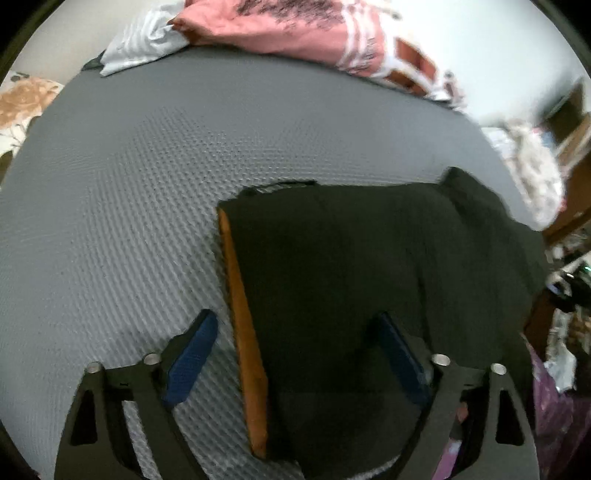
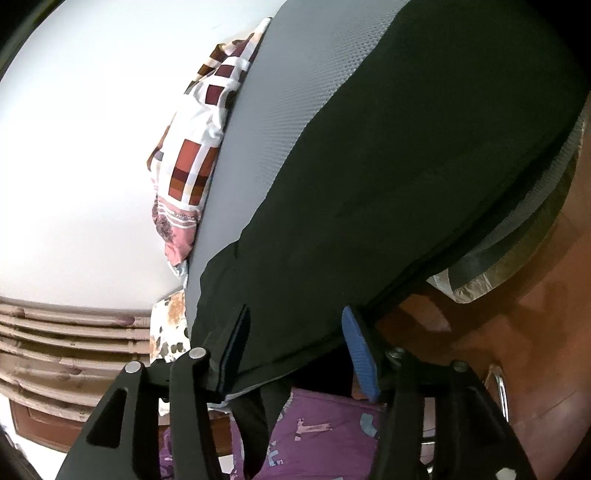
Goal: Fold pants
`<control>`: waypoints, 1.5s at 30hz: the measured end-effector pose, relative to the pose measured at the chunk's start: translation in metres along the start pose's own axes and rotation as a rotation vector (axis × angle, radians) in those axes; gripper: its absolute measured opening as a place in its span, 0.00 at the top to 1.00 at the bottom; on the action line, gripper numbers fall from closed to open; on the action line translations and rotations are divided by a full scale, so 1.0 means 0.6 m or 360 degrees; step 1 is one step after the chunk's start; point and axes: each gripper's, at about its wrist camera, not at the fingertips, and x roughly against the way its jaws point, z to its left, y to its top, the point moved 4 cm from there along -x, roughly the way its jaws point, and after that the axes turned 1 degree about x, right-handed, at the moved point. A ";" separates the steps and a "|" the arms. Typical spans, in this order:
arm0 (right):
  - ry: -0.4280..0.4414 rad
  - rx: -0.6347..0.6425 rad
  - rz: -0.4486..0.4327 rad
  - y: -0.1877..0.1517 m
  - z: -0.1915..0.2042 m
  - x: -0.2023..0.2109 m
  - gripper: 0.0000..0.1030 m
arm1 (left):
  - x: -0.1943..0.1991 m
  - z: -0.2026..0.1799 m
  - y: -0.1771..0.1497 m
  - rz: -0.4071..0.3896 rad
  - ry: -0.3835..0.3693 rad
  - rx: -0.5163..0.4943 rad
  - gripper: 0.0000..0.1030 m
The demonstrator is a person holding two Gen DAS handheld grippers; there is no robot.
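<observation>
The dark pants (image 1: 354, 266) lie flat on the grey textured mattress (image 1: 122, 206) of a bed, filling the left wrist view from centre out to 3 o'clock, with an orange stripe (image 1: 243, 332) running along their folded edge from about 10 o'clock of the garment down toward 6 o'clock. The left gripper (image 1: 295, 354) hangs over that edge with its jaws spread wide — one blue pad above bare mattress at 7 o'clock, the other over the dark cloth at 5 o'clock — and nothing is pinched between them. In the right wrist view the pants (image 2: 388, 177) stretch from centre up to 1 o'clock, their near end draped at the bed's edge. The right gripper (image 2: 299, 347) sits at that end with its jaws parted; the cloth lies between the blue pads, but they do not press on it. Beyond the pants, at 12 o'clock in the left view, a pink pillow (image 1: 280, 33) rests at the head of the bed beside a white striped cloth (image 1: 144, 44); a checked pillow (image 2: 195, 162) shows at 9 o'clock in the right view.
</observation>
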 end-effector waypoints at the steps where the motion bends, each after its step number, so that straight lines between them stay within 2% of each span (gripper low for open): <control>1: 0.0003 -0.0011 -0.0008 0.001 0.000 0.000 0.48 | 0.000 -0.002 0.005 -0.0019 0.0004 0.0009 0.32; 4: 0.0011 -0.0025 -0.0013 0.002 0.000 -0.002 0.47 | 0.007 -0.013 0.024 -0.0065 0.0047 0.0011 0.41; 7: 0.0026 -0.0018 0.0001 -0.002 0.002 -0.006 0.44 | 0.011 -0.018 0.027 -0.0056 0.0071 -0.0007 0.41; 10: 0.0043 -0.0032 0.0031 -0.007 0.001 -0.014 0.44 | 0.032 -0.009 0.019 -0.0053 0.0023 0.0013 0.41; 14: 0.0058 -0.0016 0.0045 -0.014 0.003 -0.019 0.41 | 0.073 0.005 -0.026 -0.0034 -0.0038 0.0109 0.41; 17: 0.0077 -0.0039 0.0049 -0.015 0.001 -0.022 0.38 | 0.101 0.020 -0.086 -0.0026 -0.0109 0.0230 0.41; 21: 0.0093 -0.0034 0.0070 -0.024 0.005 -0.031 0.38 | 0.096 0.007 -0.136 0.0028 -0.0138 0.0276 0.41; 24: 0.0104 -0.0033 0.0084 -0.029 0.012 -0.035 0.38 | 0.076 -0.009 -0.152 0.0086 -0.0226 0.0334 0.41; 26: 0.0109 -0.0026 0.0081 -0.030 0.015 -0.033 0.38 | 0.069 -0.023 -0.157 0.0072 -0.0152 0.0295 0.43; 27: 0.0109 -0.0014 0.0070 -0.031 0.018 -0.029 0.37 | 0.066 -0.029 -0.154 0.0068 -0.0144 0.0293 0.52; 33: 0.0093 -0.0027 0.0042 -0.028 0.008 -0.023 0.35 | 0.086 -0.057 -0.134 -0.0003 0.0069 0.0203 0.65; 36: 0.0095 -0.0050 0.0041 -0.026 -0.002 -0.024 0.35 | 0.109 -0.058 -0.115 -0.0098 0.0113 0.0211 0.67; 38: 0.0089 -0.0050 0.0039 -0.026 -0.007 -0.024 0.35 | 0.118 -0.057 -0.106 -0.0119 0.0119 0.0198 0.67; 40: 0.0097 -0.0056 0.0039 -0.025 -0.011 -0.023 0.35 | 0.107 -0.052 -0.110 -0.0084 0.0164 0.0177 0.67; 42: 0.0099 -0.0060 0.0037 -0.024 -0.014 -0.023 0.35 | 0.074 -0.043 -0.121 0.0003 0.0192 0.0186 0.67; 45: 0.0116 -0.0083 0.0029 -0.020 -0.022 -0.015 0.35 | 0.062 -0.037 -0.124 -0.0016 0.0184 0.0208 0.67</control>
